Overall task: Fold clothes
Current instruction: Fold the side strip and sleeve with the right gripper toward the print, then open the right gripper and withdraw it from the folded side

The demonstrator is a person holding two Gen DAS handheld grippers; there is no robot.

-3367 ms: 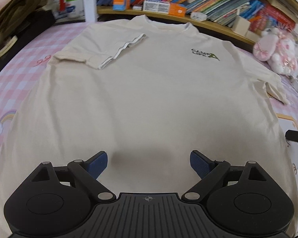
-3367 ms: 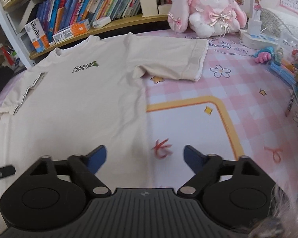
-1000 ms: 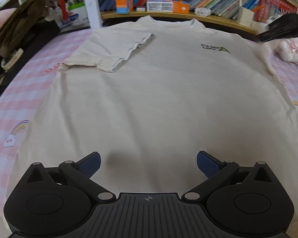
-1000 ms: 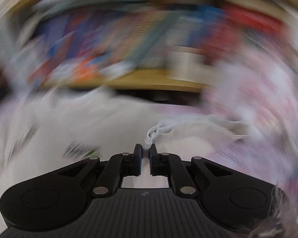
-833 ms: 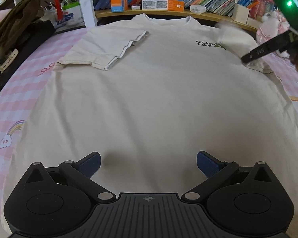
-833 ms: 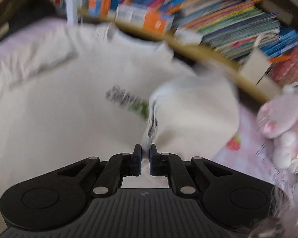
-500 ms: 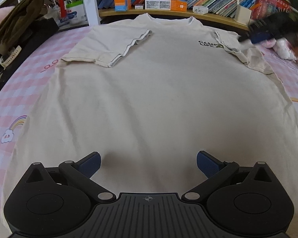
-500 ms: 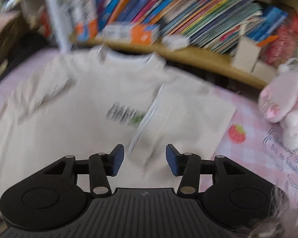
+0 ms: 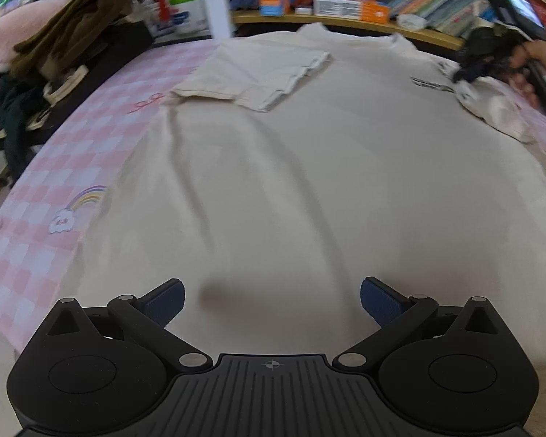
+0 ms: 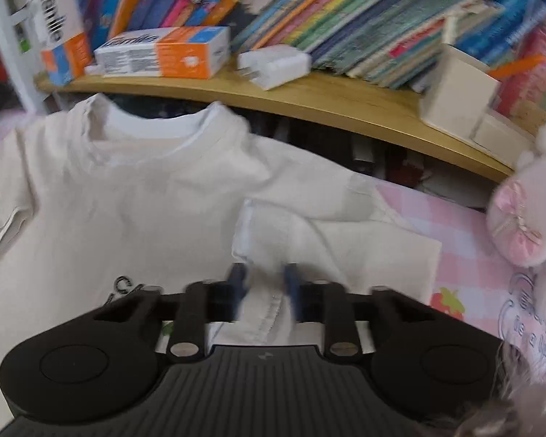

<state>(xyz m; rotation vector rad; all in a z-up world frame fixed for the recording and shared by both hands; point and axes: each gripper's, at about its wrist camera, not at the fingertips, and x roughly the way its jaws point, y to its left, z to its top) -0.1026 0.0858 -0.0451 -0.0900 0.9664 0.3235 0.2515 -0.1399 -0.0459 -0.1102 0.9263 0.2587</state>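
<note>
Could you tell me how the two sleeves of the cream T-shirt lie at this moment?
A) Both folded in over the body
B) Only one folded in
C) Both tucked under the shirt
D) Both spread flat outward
A: in the left wrist view the left sleeve lies folded onto the T-shirt, and the right sleeve is also turned in over the chest, with the right gripper at its hem.

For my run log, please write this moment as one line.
cream cotton T-shirt: flat, both sleeves folded in | left hand-held gripper: open above hem | right hand-held gripper: partly open over right sleeve
</note>
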